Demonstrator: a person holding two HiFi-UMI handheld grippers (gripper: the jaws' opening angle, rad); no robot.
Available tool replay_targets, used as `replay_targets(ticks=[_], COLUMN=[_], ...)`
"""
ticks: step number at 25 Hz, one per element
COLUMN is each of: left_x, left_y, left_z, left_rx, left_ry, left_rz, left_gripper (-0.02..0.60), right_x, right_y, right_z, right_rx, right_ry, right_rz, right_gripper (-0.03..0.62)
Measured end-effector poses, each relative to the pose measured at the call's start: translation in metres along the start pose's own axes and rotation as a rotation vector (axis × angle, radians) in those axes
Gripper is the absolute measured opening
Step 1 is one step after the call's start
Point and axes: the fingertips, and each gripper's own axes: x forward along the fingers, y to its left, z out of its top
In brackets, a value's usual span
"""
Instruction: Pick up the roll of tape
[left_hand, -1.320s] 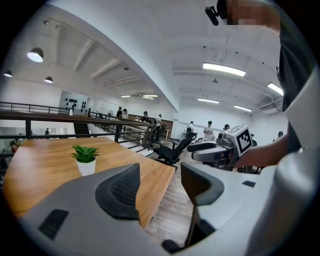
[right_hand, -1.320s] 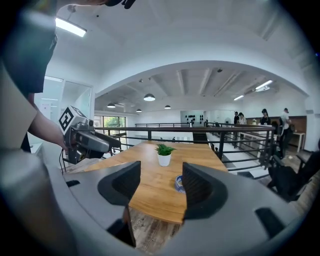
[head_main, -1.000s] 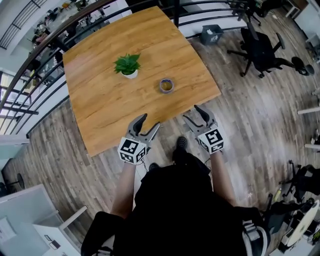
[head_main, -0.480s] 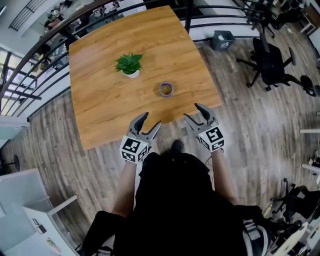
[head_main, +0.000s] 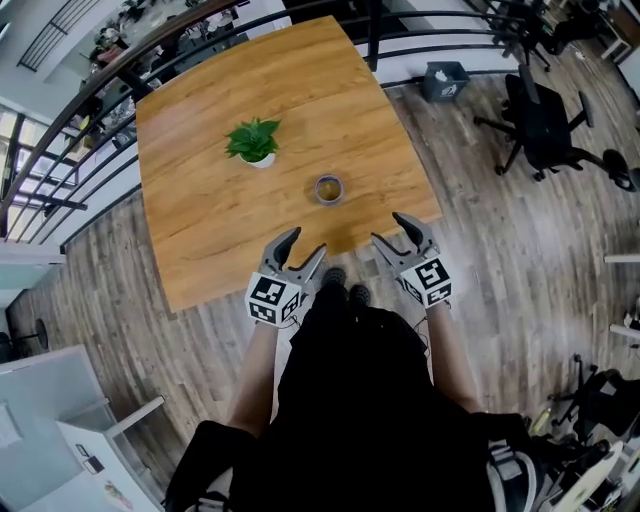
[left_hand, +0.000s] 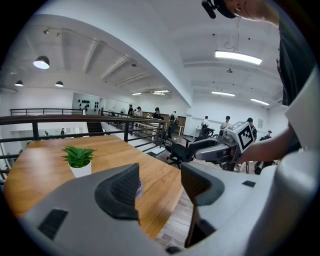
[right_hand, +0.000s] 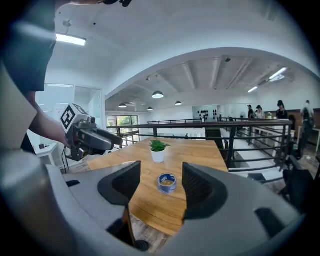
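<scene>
The tabletop (head_main: 220, 215) was a square slab of warm, orange-brown wood with visible grain, set on a floor (head_main: 500, 260) of grey-brown planks. A black metal railing (head_main: 90, 110) ran past its far sides, and the open office beyond lay under a white arched ceiling (right_hand: 200, 45) with round hanging lamps (right_hand: 157, 94) and long strip lights (left_hand: 238, 57). A black office chair (head_main: 540, 125) stood on the floor well off to the right, and a small dark bin (head_main: 445, 78) sat near the railing. Several people (left_hand: 227, 121) stood far back in the room.

The roll of tape (head_main: 329, 188) lay flat on the tabletop, toward the near edge and right of the middle, with nothing touching it. A small potted plant (head_main: 253, 142) in a white pot stood apart from it, farther back and to the left.

The left gripper (head_main: 303, 243) and the right gripper (head_main: 388, 228) were both held at the near edge of the tabletop, each with its jaws spread wide and nothing between the pads. In the right gripper view the tape showed through the gap between the jaws, well ahead of them. In the left gripper view it was mostly hidden behind one jaw.
</scene>
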Motion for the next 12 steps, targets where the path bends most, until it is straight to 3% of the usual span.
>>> replay_targets(ticks=[12], left_x=[0.052], left_y=[0.013], left_z=[0.001], left_rx=[0.000], left_ry=[0.058], left_rz=[-0.096], left_gripper=[0.262], right_x=[0.013], right_y=[-0.033], right_z=[0.007], right_rx=[0.020], right_ry=[0.022], right_rz=[-0.060], right_gripper=[0.270])
